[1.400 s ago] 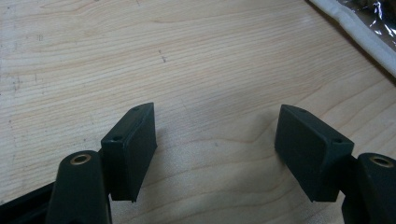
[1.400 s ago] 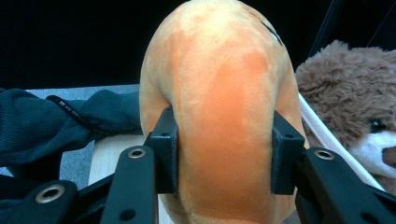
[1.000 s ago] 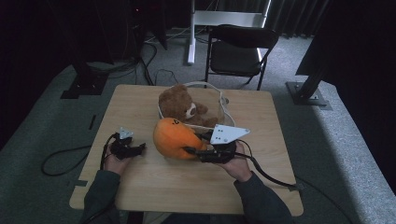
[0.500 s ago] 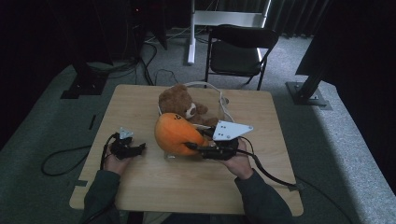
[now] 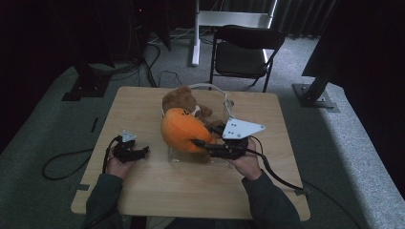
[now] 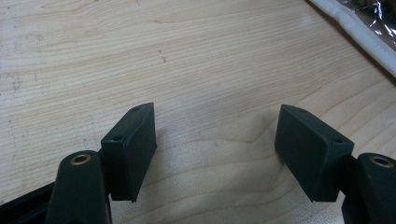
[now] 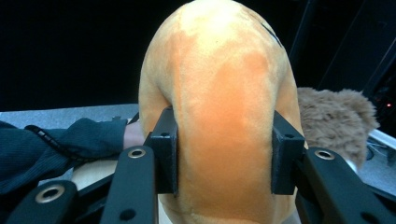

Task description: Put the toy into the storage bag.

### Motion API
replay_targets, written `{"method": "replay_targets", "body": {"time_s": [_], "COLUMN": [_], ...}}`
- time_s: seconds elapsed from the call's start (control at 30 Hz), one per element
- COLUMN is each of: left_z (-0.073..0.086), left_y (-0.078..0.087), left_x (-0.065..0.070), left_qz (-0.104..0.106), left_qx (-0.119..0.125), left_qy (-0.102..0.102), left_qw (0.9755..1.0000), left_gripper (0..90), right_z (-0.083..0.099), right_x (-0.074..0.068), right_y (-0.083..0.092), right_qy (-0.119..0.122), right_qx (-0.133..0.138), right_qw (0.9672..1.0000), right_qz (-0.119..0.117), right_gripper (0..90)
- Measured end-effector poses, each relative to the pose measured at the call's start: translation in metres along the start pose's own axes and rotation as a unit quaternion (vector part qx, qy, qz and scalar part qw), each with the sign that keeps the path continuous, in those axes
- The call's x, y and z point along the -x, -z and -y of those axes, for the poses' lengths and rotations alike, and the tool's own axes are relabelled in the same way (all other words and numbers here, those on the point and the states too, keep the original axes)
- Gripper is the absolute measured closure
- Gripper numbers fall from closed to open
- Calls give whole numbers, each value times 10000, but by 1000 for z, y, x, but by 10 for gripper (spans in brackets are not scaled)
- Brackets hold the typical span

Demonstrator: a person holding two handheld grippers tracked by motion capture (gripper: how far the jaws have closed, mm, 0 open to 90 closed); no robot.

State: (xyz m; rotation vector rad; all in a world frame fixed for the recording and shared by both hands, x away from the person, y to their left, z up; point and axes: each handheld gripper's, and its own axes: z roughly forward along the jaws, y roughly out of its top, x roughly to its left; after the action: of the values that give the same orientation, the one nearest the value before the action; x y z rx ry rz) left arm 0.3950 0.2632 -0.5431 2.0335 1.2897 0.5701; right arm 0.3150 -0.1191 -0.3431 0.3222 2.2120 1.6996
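A round orange plush toy (image 5: 182, 131) is held a little above the wooden table (image 5: 157, 191), over a clear container with a white rim (image 5: 210, 87). My right gripper (image 5: 203, 143) is shut on it from the right. In the right gripper view both pads press into the sides of the orange plush (image 7: 219, 93), my right gripper (image 7: 224, 156) squeezing it. A brown teddy bear (image 5: 180, 99) sits just behind the plush, and its fur (image 7: 334, 121) shows at the right. My left gripper (image 5: 142, 152) rests low at the table's left, open with only bare wood between the jaws (image 6: 215, 149).
The container's white rim (image 6: 355, 32) lies to the right of my left gripper. A sleeve (image 7: 60, 140) shows beyond the plush. A black folding chair (image 5: 243, 52) and stand legs are behind the table. Cables trail off both sides.
The orange plush and my right gripper have shifted slightly up and toward the teddy bear. My left gripper has stayed where it was.
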Motion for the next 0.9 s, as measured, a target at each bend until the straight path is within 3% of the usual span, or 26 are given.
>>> {"method": "replay_targets", "body": {"time_s": [0.9], "left_z": [0], "left_y": [0], "left_x": [0], "left_qz": [-1], "left_qx": [7], "left_qy": [7], "left_qw": [10000], "left_gripper": [300], "right_z": [-11], "right_x": [22], "right_y": [17], "right_qy": [27], "right_qx": [97], "right_qw": [9982], "right_qz": [587], "right_gripper": [551]}}
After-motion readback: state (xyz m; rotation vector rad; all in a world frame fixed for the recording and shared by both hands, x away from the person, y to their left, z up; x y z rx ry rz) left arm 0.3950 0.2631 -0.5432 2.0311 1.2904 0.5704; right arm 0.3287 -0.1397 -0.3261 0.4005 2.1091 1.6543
